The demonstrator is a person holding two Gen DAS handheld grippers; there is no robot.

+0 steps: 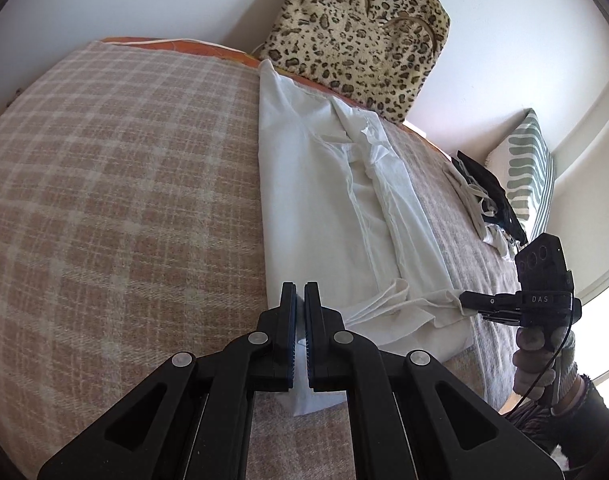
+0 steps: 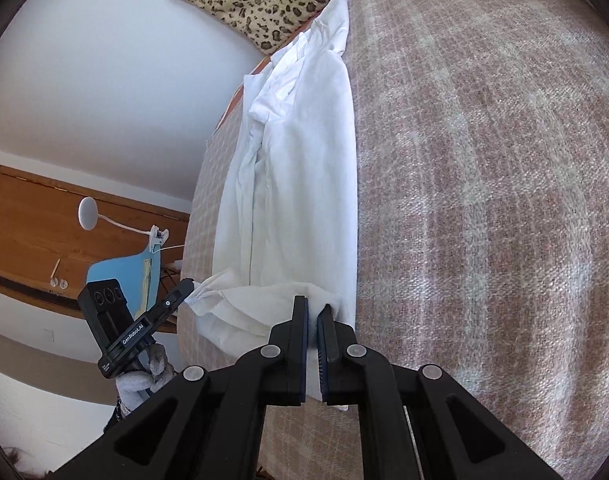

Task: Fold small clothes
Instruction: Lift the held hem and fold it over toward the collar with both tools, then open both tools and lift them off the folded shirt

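Observation:
A white shirt [image 1: 324, 200] lies lengthwise on the checked blanket, folded into a long narrow strip with its collar at the far end; it also shows in the right wrist view [image 2: 304, 168]. My left gripper [image 1: 300, 292] is shut on the near left corner of the shirt's bottom hem. My right gripper [image 2: 312, 308] is shut on the other near corner of the hem. In the left wrist view the right gripper [image 1: 464, 300] pinches the hem at the right. In the right wrist view the left gripper [image 2: 190, 282] pinches the hem at the left.
The checked beige blanket [image 1: 104, 200] covers the bed. A leopard-print cushion [image 1: 360, 32] leans on the wall at the far end. A pile of dark and white clothes [image 1: 484, 200] and a striped green pillow [image 1: 528, 168] lie at the right. A wooden door [image 2: 32, 240] stands beyond the bed.

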